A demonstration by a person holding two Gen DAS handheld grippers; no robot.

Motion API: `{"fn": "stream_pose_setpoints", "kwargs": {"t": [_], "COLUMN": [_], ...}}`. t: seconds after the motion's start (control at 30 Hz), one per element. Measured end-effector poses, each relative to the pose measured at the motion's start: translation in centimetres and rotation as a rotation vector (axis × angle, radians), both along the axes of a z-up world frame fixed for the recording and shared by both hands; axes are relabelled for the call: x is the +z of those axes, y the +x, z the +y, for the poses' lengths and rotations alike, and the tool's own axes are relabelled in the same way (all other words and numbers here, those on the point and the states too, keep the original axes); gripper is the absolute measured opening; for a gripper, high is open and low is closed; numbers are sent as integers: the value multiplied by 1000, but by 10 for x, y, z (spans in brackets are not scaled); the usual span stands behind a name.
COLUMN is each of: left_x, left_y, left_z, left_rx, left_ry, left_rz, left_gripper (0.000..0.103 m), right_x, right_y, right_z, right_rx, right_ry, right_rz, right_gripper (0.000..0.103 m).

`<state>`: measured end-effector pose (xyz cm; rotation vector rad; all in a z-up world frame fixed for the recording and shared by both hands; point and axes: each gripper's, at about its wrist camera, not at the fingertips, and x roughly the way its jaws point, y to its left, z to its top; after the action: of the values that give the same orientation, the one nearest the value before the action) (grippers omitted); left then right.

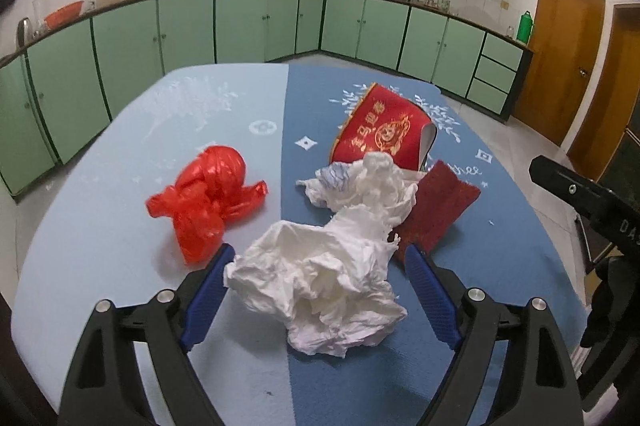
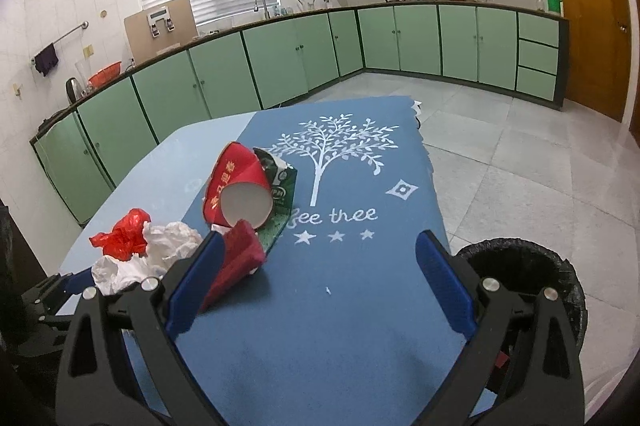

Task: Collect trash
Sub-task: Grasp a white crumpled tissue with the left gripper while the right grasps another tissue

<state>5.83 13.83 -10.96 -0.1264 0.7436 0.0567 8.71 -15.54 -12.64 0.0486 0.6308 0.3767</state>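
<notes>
Trash bin (image 2: 560, 278) visible only in right-wrist view.

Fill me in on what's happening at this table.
A person is clearing trash off a blue table with two handheld claws. The left claw is open around a crumpled white tissue, not yet closed on it. The right claw is open and empty over the table. A red plastic bag, a red paper cup and other scraps remain. A black-lined bin stands beside the table.
</notes>
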Motion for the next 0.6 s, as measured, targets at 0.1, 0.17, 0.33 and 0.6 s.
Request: {"fn": "stream_pose_setpoints", "kwargs": {"t": [0.1, 0.17, 0.33, 0.6], "left_x": [-3, -5, -10, 12], "left_y": [5, 5, 4, -12], "left_z": [-6, -7, -3, 10], "left_rx": [-11, -18, -26, 19], "left_ry": [19, 27, -5, -29], "left_rz": [15, 22, 33, -48], "left_gripper": [82, 66, 32, 24], "right_x": [-2, -4, -9, -16], "right_y": [0, 0, 0, -2], "right_z": [3, 6, 14, 33], "right_rx": [9, 15, 43, 92], "right_ry": [-11, -16, -29, -34], "right_rz": [5, 9, 22, 47], "right_gripper": [93, 93, 93, 93]}}
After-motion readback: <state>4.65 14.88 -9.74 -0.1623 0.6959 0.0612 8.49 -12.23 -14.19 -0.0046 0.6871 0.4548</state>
